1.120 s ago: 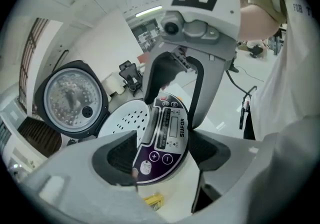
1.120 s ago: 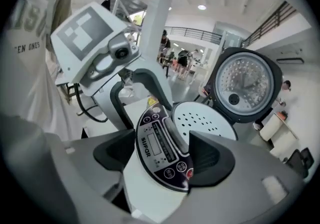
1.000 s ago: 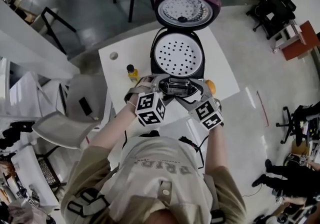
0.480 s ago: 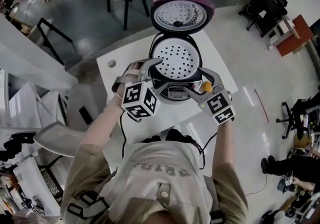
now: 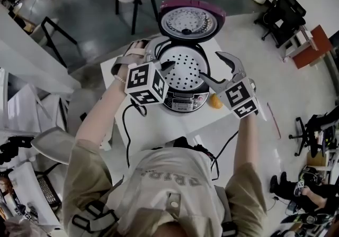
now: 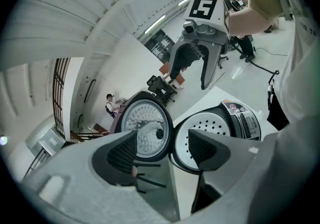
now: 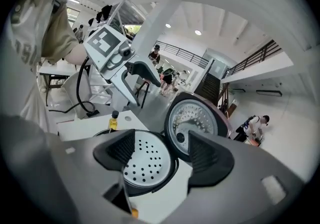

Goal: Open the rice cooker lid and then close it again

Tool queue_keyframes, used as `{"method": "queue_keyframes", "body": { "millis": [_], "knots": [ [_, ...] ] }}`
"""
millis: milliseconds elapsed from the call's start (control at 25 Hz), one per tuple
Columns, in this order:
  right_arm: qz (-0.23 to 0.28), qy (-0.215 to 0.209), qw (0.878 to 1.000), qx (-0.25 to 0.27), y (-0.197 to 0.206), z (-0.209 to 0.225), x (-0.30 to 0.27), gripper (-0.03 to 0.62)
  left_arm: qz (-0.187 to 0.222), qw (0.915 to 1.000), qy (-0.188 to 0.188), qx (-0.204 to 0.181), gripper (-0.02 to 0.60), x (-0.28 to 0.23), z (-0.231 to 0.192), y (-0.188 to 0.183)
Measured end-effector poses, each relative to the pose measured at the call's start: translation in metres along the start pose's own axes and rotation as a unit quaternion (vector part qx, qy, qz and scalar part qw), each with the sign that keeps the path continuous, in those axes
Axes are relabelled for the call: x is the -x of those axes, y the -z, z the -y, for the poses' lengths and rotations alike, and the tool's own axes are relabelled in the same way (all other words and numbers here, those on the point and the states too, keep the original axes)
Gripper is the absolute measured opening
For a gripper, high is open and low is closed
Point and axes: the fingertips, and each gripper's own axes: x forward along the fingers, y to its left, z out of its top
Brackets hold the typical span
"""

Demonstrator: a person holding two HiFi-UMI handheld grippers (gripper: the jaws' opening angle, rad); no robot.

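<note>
Head view is showing the white counter (image 5: 159,125) carrying the rice cooker (image 5: 183,101) at its middle, with the control panel facing you and the front-to-back axis running away from you. Its lid (image 5: 192,21) is standing open at the far hinge, inner face toward you. Your left gripper (image 6: 162,148) and right gripper (image 7: 156,153) are hovering on either side above the pot, fingers spread and grasping nothing.

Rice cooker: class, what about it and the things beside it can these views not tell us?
Control panel: print too small, head view.
What lies under the perforated tray: covered, all views.
Orange object: partly behind the right tongs, head view; unidentifiable.
Yellow bottle: hidden behind the left tongs in head view; label too small in right gripper view.
</note>
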Motion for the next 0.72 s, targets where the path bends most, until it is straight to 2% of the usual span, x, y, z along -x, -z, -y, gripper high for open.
{"method": "queue_keyframes", "body": {
  "millis": [320,480,720],
  "knots": [
    [-0.002,-0.001,0.999,0.052,-0.014,0.062,-0.016,0.325,-0.032,0.9984,-0.040,-0.022,0.334,-0.025,-0.068,-0.005],
    [-0.009,-0.005,0.997,0.075,-0.020,0.090,-0.029,0.325,-0.040,0.9984,-0.035,-0.019,0.334,-0.037,-0.090,-0.007],
    [-0.025,-0.014,0.993,0.116,-0.029,0.121,-0.049,0.325,-0.061,0.9967,-0.033,-0.043,0.334,-0.063,-0.115,-0.009]
  ]
}}
